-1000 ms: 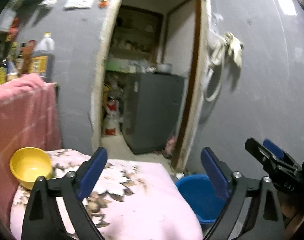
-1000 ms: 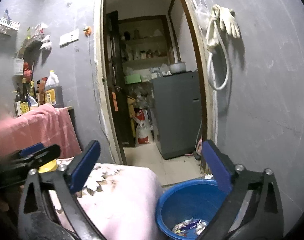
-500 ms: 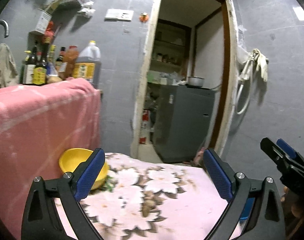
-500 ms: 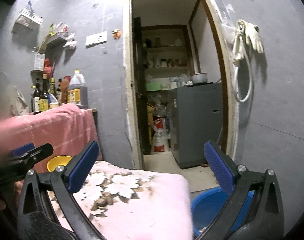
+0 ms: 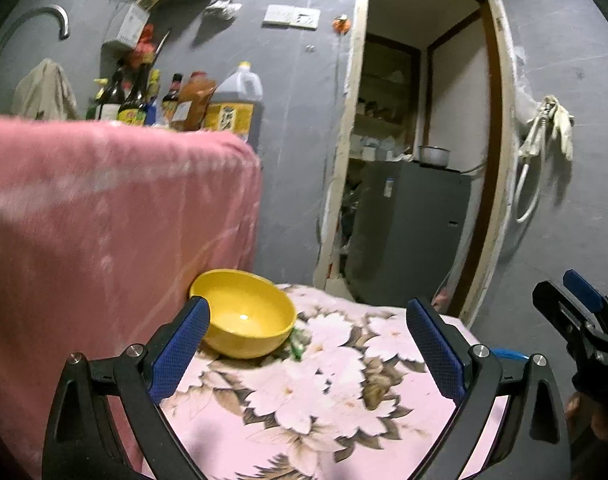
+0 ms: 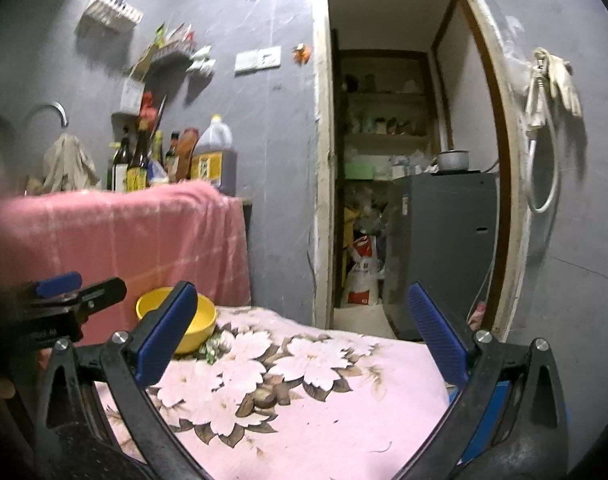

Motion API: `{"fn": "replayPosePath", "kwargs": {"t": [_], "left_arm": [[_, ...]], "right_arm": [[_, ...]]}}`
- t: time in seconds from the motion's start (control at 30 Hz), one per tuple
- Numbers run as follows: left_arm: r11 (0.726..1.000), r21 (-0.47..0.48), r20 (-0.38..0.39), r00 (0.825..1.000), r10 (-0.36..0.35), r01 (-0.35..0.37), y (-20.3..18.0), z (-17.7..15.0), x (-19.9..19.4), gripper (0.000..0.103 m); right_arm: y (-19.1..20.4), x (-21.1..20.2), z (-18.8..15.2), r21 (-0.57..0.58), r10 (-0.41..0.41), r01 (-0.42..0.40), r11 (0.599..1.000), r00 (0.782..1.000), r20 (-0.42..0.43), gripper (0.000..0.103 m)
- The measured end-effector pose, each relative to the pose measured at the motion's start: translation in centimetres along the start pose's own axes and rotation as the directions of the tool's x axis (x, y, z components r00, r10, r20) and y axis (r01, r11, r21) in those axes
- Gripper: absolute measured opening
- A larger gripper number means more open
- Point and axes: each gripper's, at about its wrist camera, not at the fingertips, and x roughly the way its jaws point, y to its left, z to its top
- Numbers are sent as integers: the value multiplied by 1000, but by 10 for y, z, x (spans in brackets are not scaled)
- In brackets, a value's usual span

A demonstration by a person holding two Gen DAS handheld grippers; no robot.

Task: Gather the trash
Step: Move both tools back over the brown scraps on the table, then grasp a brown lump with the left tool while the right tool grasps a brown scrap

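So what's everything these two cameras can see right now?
Round yellow plastic bowl: one, on the flowered cloth, by the pink drape.
Pink flowered cloth: one, covering the low surface in front.
Small green scrap: one, beside the bowl.
Pink blanket: one, draped at left.
Bottles and a large oil jug: several, behind the blanket.
Grey cabinet: one, inside the doorway.
Blue plastic tub: one, mostly hidden, right of the cloth.
Pale gloves: hanging on the right wall.
Left gripper: black, blue pads, open.
Right gripper: same, open.

between left gripper (image 5: 308,344) jaws: floral cloth (image 5: 344,392) bare, free to pass. yellow bowl (image 5: 244,316) just beyond left jaw; pink drape (image 5: 104,220) walls off that side.
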Motion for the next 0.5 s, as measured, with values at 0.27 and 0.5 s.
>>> {"fn": "replayPosePath", "kwargs": {"t": [0.27,0.5], "left_arm": [[999,-12,-33,999,33,-33,10,-16,13,96],[999,-14,-137,990,-30,29,3,-25,39,96]], "right_arm": [[6,32,-23,-44,33,-37,998,995,-90,103],[-9,75,-40,-64,50,-70,995,963,-263,103]]}}
